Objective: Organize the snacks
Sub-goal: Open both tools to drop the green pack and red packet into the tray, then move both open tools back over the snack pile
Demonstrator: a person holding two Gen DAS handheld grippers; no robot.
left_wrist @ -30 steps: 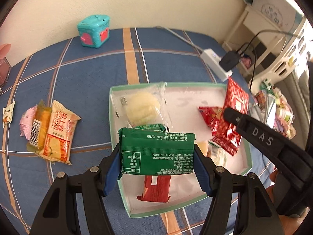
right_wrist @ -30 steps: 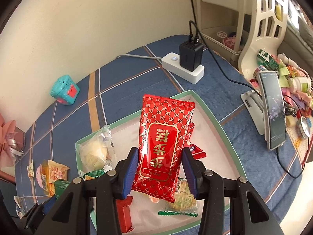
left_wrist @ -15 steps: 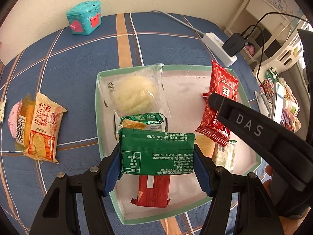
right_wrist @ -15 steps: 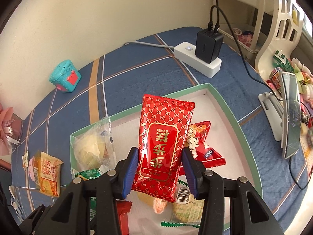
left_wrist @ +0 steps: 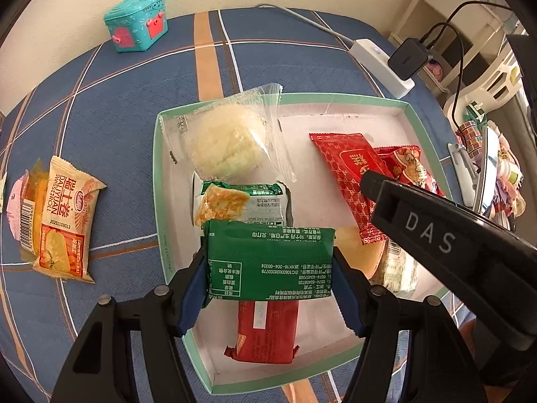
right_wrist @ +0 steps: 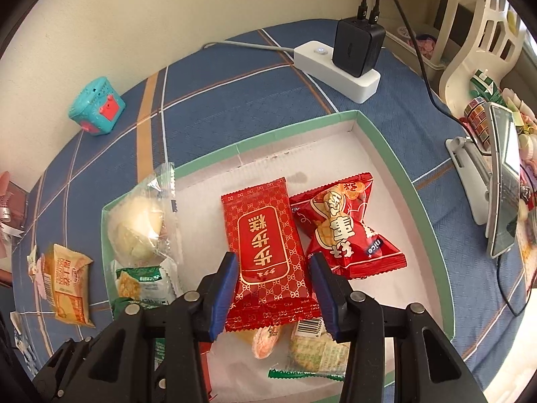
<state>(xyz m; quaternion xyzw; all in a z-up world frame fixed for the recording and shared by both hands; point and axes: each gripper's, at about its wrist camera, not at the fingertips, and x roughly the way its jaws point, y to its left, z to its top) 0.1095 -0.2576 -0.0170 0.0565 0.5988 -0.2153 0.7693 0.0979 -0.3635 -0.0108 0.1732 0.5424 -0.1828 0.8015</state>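
Both tools have sunk closer to the tray [left_wrist: 161, 181]. The left tool [left_wrist: 268, 268] clamps a green packet [left_wrist: 268, 262] above its near edge; the right tool [right_wrist: 273, 288] pinches a red packet [right_wrist: 265, 248] low over its middle, ready for release.

Home bedroom, plaid bedsheet [left_wrist: 134, 127], power strip [right_wrist: 335, 67], cluttered shelf [left_wrist: 470, 33]

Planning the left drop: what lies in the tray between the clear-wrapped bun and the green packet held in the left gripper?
In the left wrist view, a small green-and-white cracker packet lies between the bun and the held green packet.
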